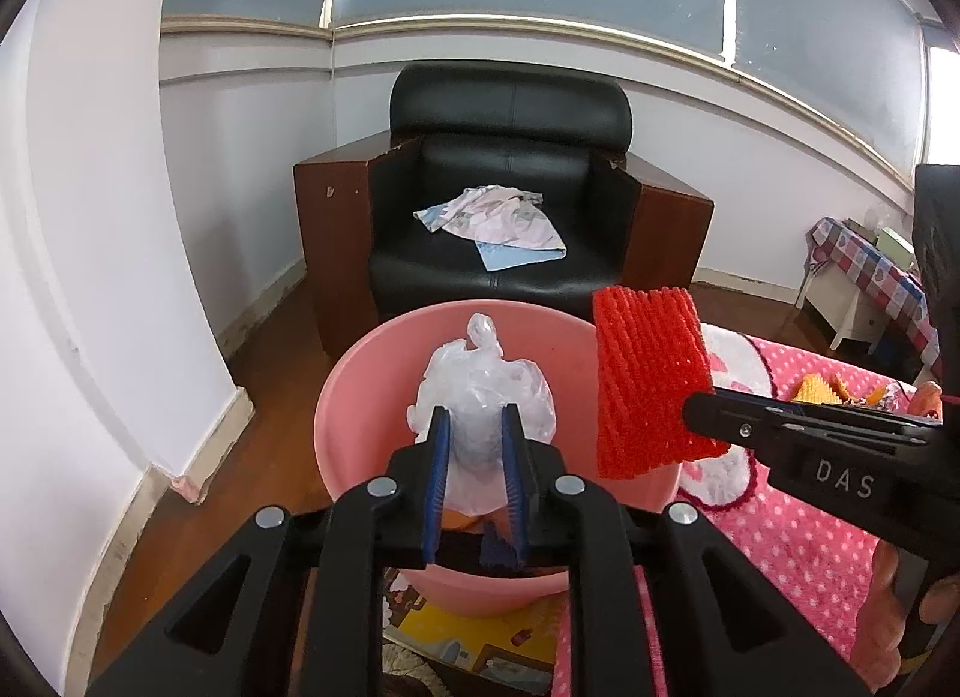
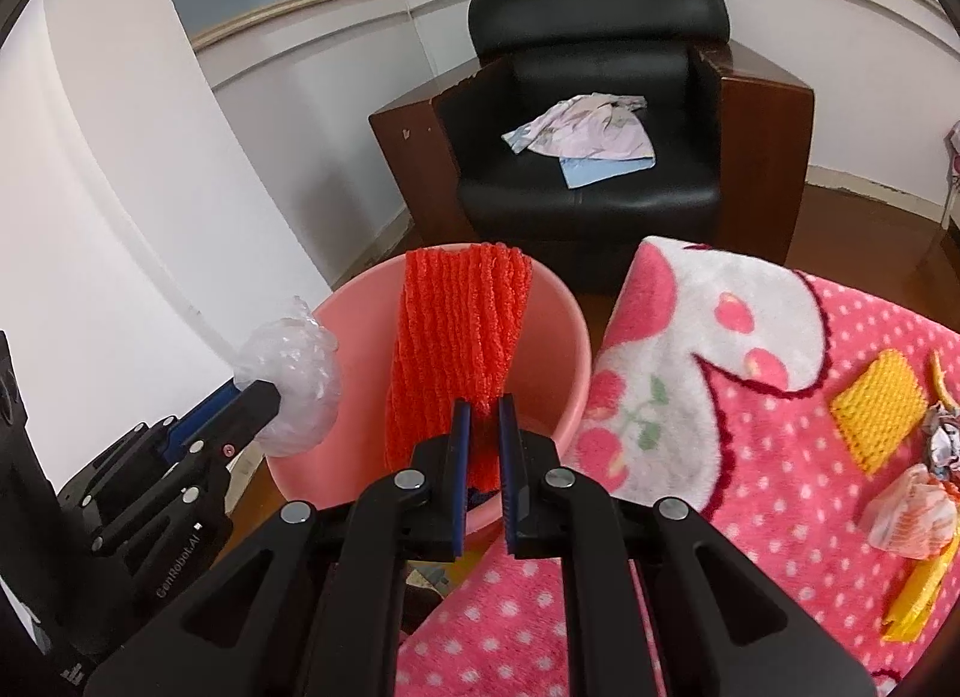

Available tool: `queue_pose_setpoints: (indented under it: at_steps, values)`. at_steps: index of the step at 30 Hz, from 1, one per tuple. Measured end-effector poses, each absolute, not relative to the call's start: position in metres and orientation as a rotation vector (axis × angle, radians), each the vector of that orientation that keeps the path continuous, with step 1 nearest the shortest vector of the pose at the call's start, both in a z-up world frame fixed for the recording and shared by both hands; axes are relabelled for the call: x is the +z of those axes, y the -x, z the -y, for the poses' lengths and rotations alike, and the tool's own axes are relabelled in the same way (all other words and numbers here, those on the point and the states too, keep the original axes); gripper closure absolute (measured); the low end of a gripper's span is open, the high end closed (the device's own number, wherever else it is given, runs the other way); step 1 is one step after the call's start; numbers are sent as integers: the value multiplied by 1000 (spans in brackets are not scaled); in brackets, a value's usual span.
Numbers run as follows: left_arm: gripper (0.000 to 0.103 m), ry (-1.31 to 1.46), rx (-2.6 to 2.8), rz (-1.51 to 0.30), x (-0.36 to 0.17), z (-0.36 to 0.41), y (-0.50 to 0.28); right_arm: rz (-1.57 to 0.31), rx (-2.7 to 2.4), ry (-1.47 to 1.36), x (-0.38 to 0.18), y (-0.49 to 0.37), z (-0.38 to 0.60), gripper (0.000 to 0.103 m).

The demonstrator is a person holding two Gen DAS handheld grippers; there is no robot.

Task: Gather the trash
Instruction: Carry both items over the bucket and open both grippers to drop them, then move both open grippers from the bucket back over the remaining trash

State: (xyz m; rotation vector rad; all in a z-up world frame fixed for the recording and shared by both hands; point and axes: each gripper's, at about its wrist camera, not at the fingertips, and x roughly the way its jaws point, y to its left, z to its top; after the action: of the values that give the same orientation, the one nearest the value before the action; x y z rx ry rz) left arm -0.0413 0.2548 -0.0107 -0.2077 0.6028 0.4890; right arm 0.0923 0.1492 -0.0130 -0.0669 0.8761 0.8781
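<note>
L tool point(image 1: 474, 427) pinches crinkly clear bag point(image 1: 480, 391) over pink bin point(image 1: 342, 391); R tool point(image 2: 483, 418) clamps ribbed red mesh point(image 2: 456, 325) just right.

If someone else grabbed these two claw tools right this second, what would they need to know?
Left gripper: shut on a clear plastic bag, held over the pink bucket.
Right gripper: shut on an orange foam net, also hanging over the bucket's mouth.
Neither piece has been dropped in yet.
Left to collect, on the pink blanket to the right: a yellow foam net, a crumpled wrapper, a yellow scrap and a few bits near it.
Likely next step: open both grippers over the bucket, then return for the rest.
</note>
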Motion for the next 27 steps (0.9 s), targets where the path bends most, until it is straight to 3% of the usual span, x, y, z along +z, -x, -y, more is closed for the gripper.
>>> queue_pose_setpoints:
  at_steps: [3, 5, 7, 27]
  values:
    - [70, 212, 495, -604, -11, -255, 40, -897, 899, 59, -16, -95, -155, 91]
    - [67, 207, 502, -601, -11, -255, 41, -909, 906, 50, -18, -95, -157, 78]
    - [67, 207, 504, -600, -11, -255, 41, -911, 911, 45, -18, -94, -157, 75]
    - [62, 192, 407, -539, 13, -213, 50, -830, 853, 36, 1, -75, -85, 73]
